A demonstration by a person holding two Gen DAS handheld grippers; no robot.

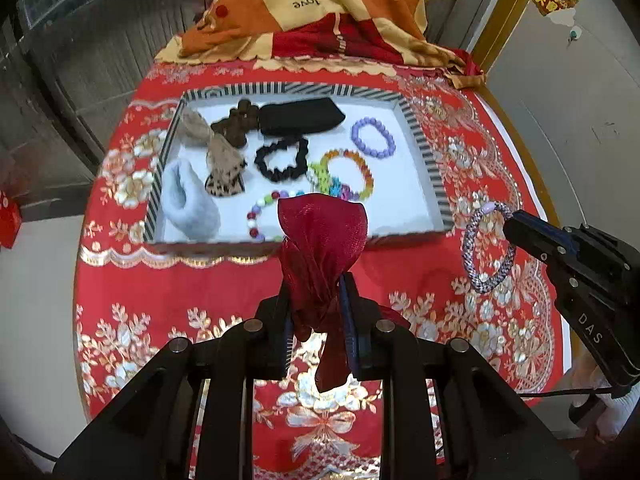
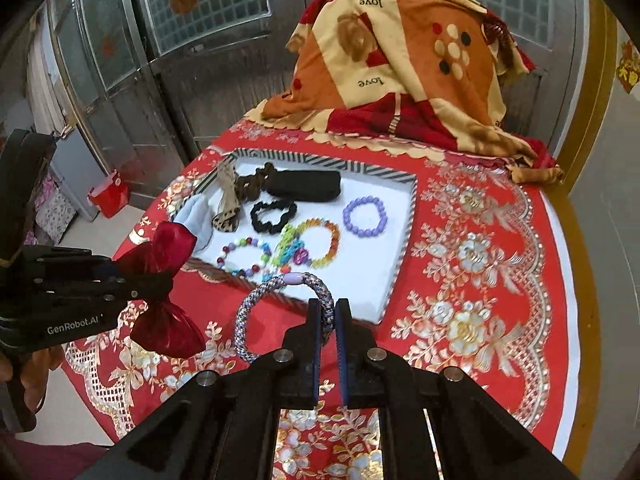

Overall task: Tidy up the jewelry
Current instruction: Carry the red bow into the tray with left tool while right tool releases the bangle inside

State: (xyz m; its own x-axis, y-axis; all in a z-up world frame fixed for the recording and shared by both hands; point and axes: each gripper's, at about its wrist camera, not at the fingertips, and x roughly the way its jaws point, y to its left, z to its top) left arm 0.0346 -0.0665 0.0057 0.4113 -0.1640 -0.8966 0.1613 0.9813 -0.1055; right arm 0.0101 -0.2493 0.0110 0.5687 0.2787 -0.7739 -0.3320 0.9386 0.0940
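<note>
The left gripper (image 1: 316, 300) pinches a shiny dark-red organza pouch (image 1: 322, 240) at its gathered neck, holding it above the red floral tablecloth (image 1: 192, 280), just in front of the white tray with a striped rim (image 1: 420, 128); the right gripper (image 2: 328, 312), jaws nearly together, clamps a braided lilac-and-white rope bracelet (image 2: 256, 312) by its side, lifted near the tray's front edge; inside the tray lie a lilac bead bracelet (image 2: 362, 218), a black scrunchie (image 2: 274, 214), an amber-and-green bead bracelet (image 2: 320, 242) and a multicoloured bead bracelet (image 2: 244, 256).
</note>
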